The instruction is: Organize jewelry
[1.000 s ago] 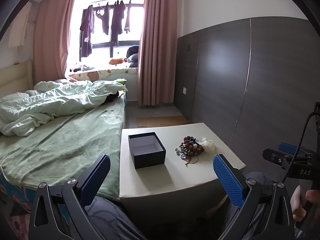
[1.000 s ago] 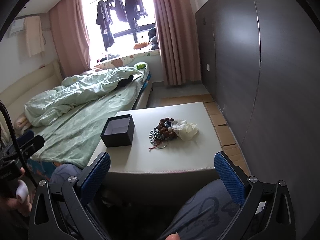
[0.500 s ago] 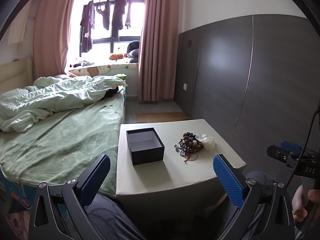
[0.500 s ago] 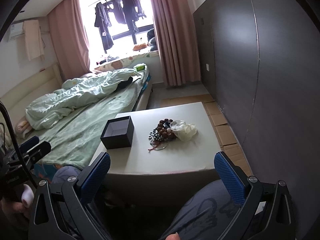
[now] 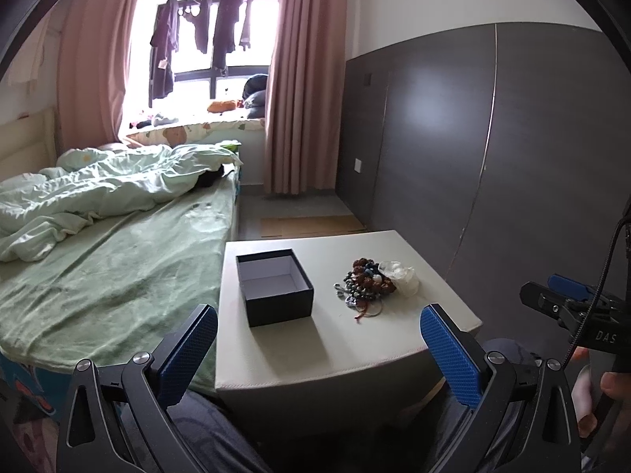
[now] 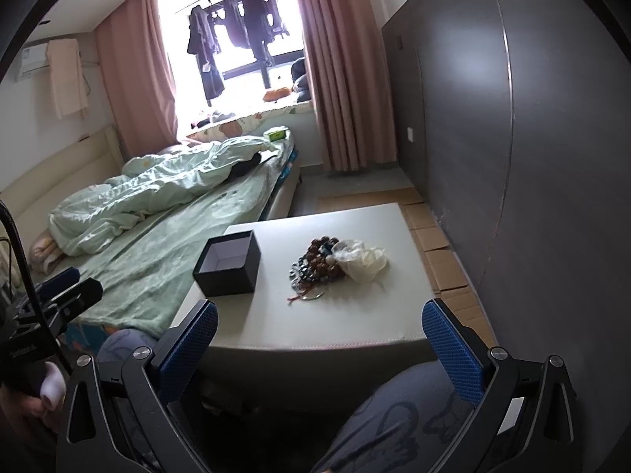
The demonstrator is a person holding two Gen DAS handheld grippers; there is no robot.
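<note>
A heap of beaded jewelry (image 5: 364, 282) (image 6: 317, 264) lies on a white low table (image 5: 335, 347) (image 6: 355, 315), with a crumpled clear bag (image 5: 400, 278) (image 6: 361, 262) touching its right side. An open black box (image 5: 274, 285) (image 6: 228, 264) with a pale inside stands to the left of the heap and holds nothing I can see. My left gripper (image 5: 319, 343) hangs open before the table's near edge, well short of the box. My right gripper (image 6: 319, 343) is open too, near the front edge and away from the heap. Each gripper shows at the side of the other's view.
A bed (image 5: 98, 268) with a green sheet and rumpled quilt touches the table's left side. A dark panelled wall (image 5: 493, 157) runs along the right. The person's knees (image 6: 394, 414) sit under the table's front edge. Cardboard sheets (image 6: 437, 236) lie on the floor by the wall.
Both grippers have tilted and drifted slightly, so the table sits a little differently in each view. Both stay open. The box and jewelry have not moved.
</note>
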